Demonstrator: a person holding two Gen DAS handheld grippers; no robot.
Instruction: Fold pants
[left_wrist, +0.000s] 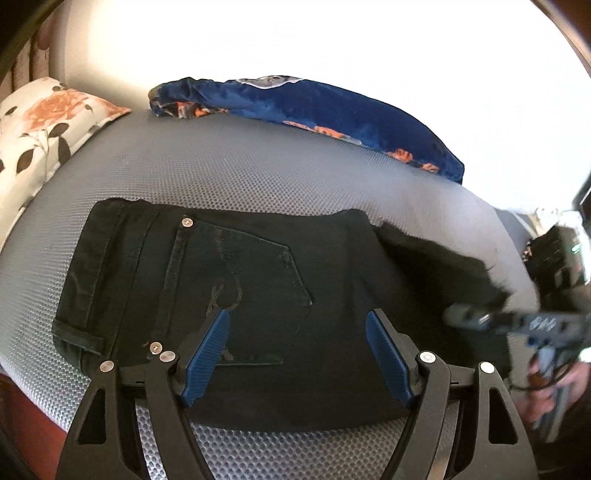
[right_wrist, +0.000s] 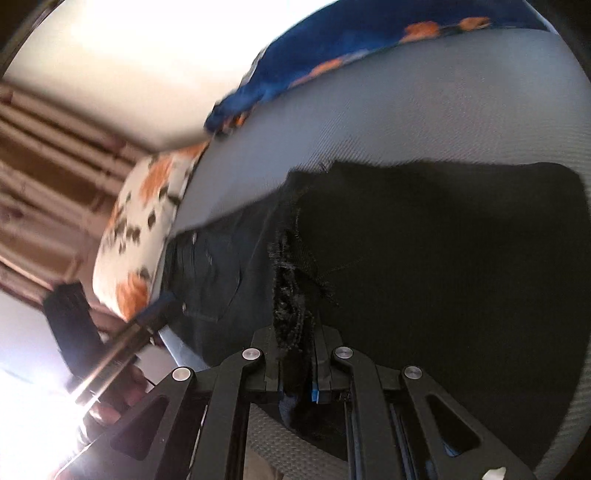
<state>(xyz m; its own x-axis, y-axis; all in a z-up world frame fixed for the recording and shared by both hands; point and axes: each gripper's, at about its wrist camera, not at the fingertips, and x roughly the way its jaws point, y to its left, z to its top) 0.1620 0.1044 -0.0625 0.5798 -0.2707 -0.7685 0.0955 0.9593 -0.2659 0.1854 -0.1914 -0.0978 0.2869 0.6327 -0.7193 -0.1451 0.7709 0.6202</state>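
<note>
Black pants (left_wrist: 258, 280) lie on a grey mesh mat (left_wrist: 221, 166), waistband to the left and a back pocket facing up. My left gripper (left_wrist: 297, 350) hovers open over the pocket area, its blue pads wide apart with nothing between them. At the right, blurred, my right gripper (left_wrist: 465, 315) holds a pant leg lifted off the mat. In the right wrist view my right gripper (right_wrist: 297, 339) is shut on the frayed hem (right_wrist: 291, 288) of the pants (right_wrist: 443, 258). One of the left gripper's fingers (right_wrist: 159, 309) shows at the left.
A floral pillow (left_wrist: 44, 125) lies at the back left of the mat and a blue floral blanket (left_wrist: 314, 107) runs along its far edge. A hand (left_wrist: 554, 384) grips the right tool. A white wall rises behind.
</note>
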